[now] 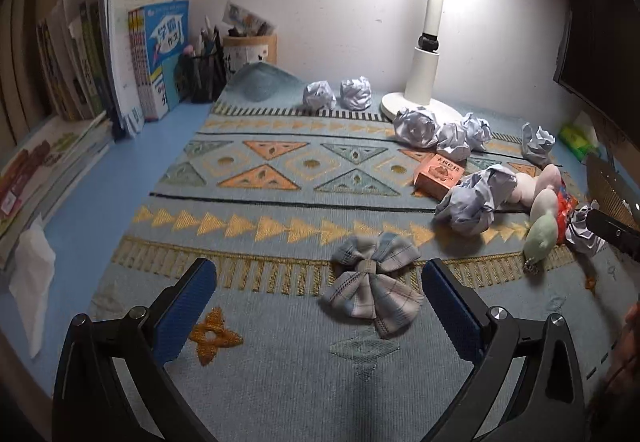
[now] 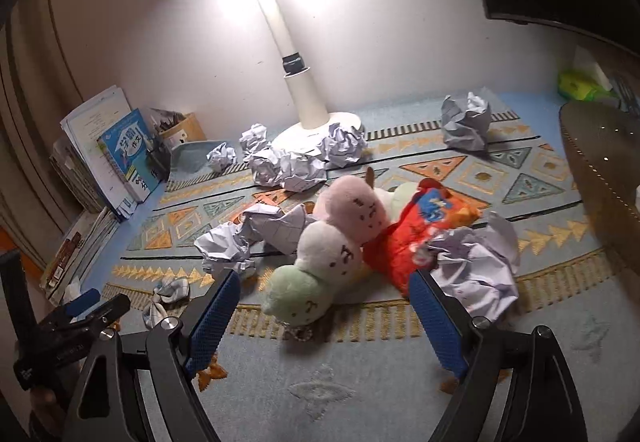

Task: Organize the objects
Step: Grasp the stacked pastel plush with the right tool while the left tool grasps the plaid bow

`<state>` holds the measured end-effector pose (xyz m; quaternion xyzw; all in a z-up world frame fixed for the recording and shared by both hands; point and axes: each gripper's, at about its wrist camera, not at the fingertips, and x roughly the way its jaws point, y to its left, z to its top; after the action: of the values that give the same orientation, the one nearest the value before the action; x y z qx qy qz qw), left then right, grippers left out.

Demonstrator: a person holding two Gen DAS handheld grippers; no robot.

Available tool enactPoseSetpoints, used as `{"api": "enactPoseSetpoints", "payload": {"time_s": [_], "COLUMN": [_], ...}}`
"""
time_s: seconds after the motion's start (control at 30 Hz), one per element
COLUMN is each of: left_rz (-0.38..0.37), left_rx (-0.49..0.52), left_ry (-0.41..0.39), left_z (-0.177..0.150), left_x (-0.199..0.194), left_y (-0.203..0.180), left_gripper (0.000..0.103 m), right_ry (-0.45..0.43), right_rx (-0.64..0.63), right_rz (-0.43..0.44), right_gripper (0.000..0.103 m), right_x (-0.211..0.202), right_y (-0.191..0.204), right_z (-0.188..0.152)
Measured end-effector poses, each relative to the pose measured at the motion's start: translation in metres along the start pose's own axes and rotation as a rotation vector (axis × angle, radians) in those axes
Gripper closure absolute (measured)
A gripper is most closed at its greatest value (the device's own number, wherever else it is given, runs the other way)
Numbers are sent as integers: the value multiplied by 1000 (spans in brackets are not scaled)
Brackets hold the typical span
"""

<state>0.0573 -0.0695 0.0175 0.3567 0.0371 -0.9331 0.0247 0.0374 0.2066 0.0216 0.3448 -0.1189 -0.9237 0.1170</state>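
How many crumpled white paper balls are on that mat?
8 paper balls: two at the back, three by the white lamp base, one far right, two beside the pastel plush toy. More may be hidden.

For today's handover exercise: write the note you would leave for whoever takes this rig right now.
Left gripper: open, empty, plaid bow lying between its fingers.
Right gripper: open, empty, facing the plush toy.
The red snack bag touches the plush; the orange box and crumpled paper balls are scattered on the mat near the lamp.
Done: nothing visibly sorted.
Left: everything.
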Motion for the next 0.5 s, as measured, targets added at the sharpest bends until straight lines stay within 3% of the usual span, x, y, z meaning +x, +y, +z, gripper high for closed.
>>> {"api": "enactPoseSetpoints", "payload": {"time_s": [0.23,0.5], "left_rz": [-9,-5], "left_rx": [75,212], "left_ry": [12,111], "left_z": [5,-1], "left_x": [15,35], "left_y": [-5,-33], "left_gripper": [1,1], "right_ry": [75,137], "right_rx": [-22,-104], "right_rz": [-106,-162], "right_gripper": [17,15], "right_x": [38,51], "right_y": [9,19], "right_z": [-6,-11]}}
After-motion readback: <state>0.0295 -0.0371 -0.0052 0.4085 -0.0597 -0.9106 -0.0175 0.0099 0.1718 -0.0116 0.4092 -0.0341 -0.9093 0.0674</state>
